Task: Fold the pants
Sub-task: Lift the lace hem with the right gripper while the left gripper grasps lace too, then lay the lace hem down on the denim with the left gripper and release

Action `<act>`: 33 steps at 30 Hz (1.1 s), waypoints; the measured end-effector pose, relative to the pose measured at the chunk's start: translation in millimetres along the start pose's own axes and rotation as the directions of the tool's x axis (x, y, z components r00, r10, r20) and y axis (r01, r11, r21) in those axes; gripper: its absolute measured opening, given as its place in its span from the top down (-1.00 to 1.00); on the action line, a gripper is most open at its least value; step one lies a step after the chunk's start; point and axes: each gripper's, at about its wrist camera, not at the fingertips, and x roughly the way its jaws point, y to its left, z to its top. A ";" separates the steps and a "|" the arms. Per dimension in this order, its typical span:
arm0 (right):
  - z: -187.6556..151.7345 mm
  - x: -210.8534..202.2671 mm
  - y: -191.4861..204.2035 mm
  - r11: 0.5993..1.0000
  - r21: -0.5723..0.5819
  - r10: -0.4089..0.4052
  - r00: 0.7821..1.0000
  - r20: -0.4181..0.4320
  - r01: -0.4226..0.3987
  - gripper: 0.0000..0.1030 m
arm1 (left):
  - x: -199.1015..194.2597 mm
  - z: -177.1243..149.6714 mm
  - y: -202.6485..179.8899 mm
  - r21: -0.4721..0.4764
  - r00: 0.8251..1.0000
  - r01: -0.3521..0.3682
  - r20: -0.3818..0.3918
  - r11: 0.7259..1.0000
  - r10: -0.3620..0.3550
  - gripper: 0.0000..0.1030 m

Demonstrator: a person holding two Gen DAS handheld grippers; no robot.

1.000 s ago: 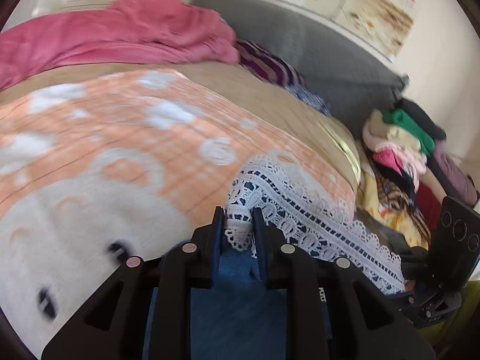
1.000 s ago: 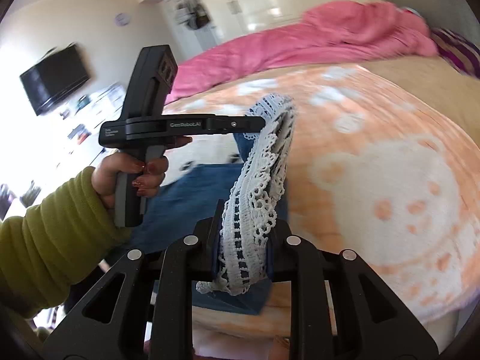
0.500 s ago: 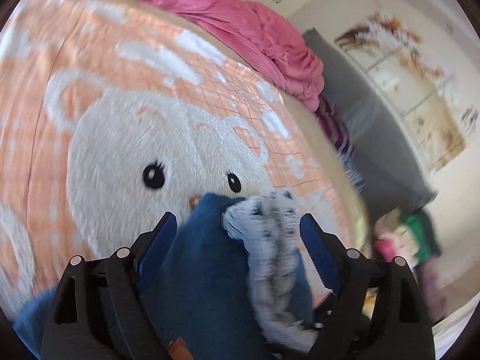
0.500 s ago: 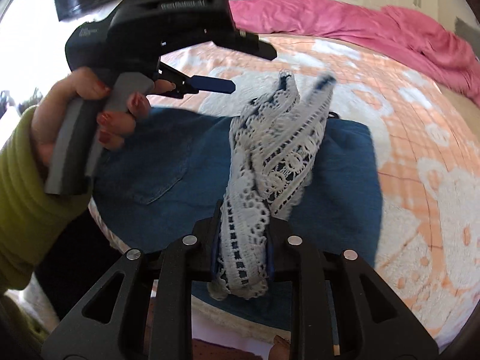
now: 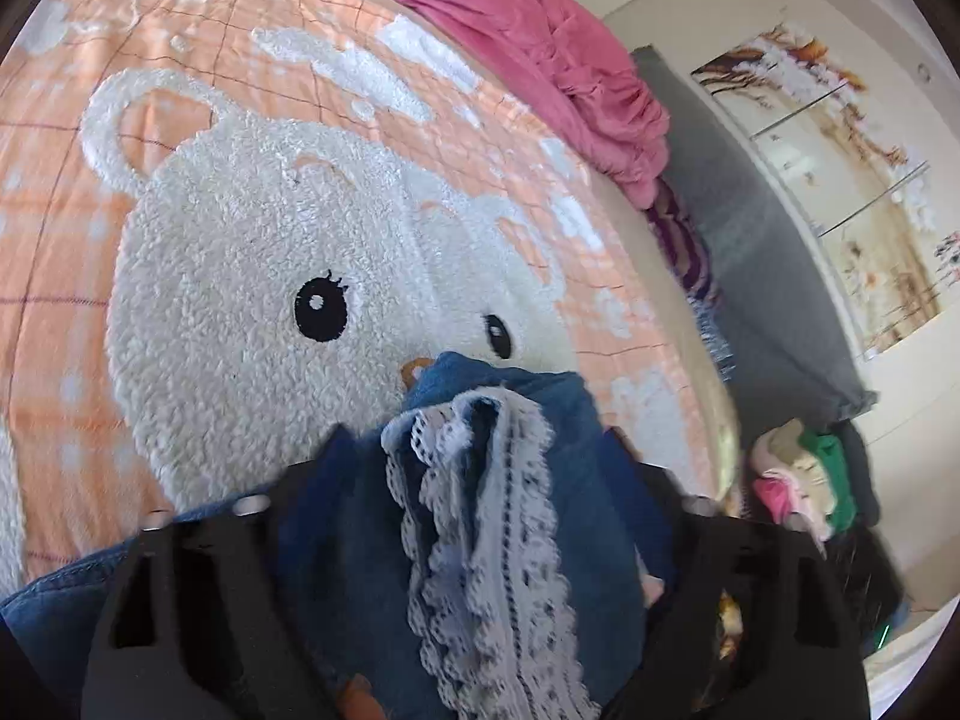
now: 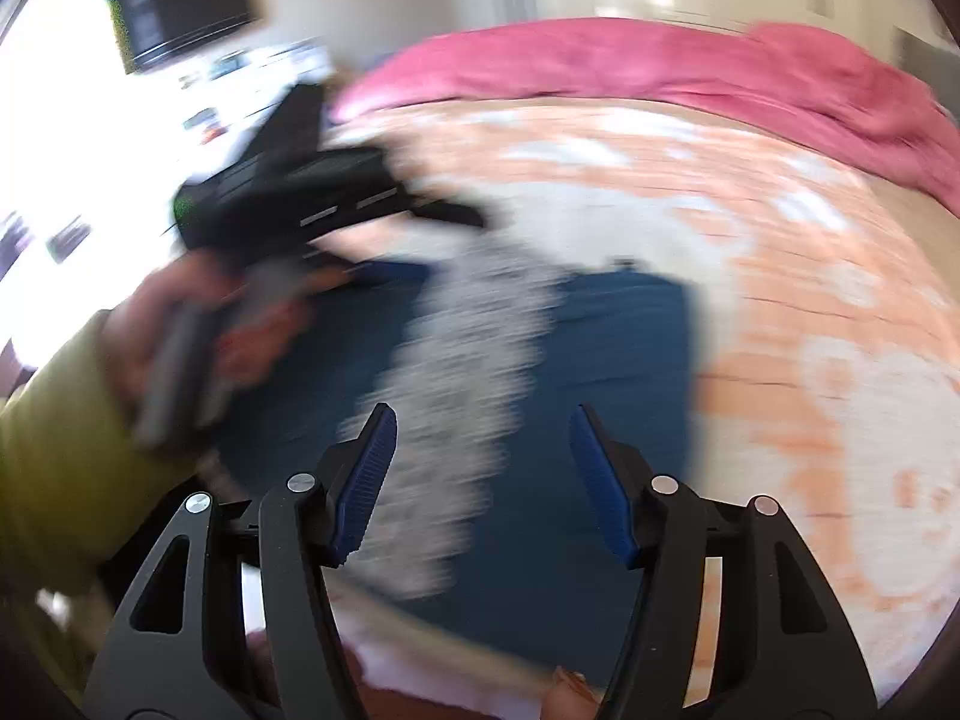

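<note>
While the dark blue denim pants with the white lace trim lie spread on the orange checked fleece blanket with the white fluffy bear face, we have both tools above them at the near edge of the bed. Our left gripper shows blurred in its own camera; its jaws stand apart on either side of a bunched fold of denim and lace and are closing, with the cloth between them, though we cannot tell whether the pads touch it. From the right wrist camera, we see our right gripper with its blue ribbed pads spread wide and opening; the lace strip runs up the middle of the denim between and beyond them, smeared by motion, and the pads press on nothing. In that same view the left gripper appears as a black tool held in a hand coming out of a yellow-green ribbed sleeve, over the left part of the pants. Behind the blanket a crumpled pink duvet lies across the far side of the bed. A grey padded headboard stands to the right, with a pile of mixed clothes below it, and a dark flat television hangs on the far wall.
</note>
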 end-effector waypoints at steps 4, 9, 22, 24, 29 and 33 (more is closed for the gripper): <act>22.8 25.4 -55.6 0.988 0.153 -0.017 0.998 -0.063 0.026 -0.03 | 13.3 -0.7 -2.5 0.018 0.999 -0.041 -0.012 0.999 0.041 0.55; 38.7 59.4 -62.2 0.984 0.165 -0.052 0.992 -0.111 0.070 -0.03 | -3.9 -4.8 -8.2 0.061 0.997 -0.064 0.038 0.996 0.061 0.62; 27.7 46.5 -30.5 0.991 0.019 -0.127 0.988 -0.093 0.129 -0.10 | -33.4 -19.6 -4.2 0.114 0.976 -0.200 0.110 0.973 0.188 -0.28; 20.2 27.9 -23.6 0.993 0.018 -0.112 0.991 -0.071 0.113 -0.18 | -51.6 -32.0 -11.9 0.130 0.971 -0.216 0.129 0.968 0.200 -0.28; -5.6 -4.0 -8.9 0.997 0.008 -0.073 0.996 -0.044 0.073 -0.18 | -77.8 -83.1 -26.9 0.144 0.982 -0.178 0.094 0.973 0.166 -0.25; -26.9 -19.2 0.1 0.998 -0.020 -0.061 0.998 -0.029 0.061 -0.18 | -80.2 -119.6 -24.7 0.109 0.996 -0.089 0.005 0.990 0.089 -0.11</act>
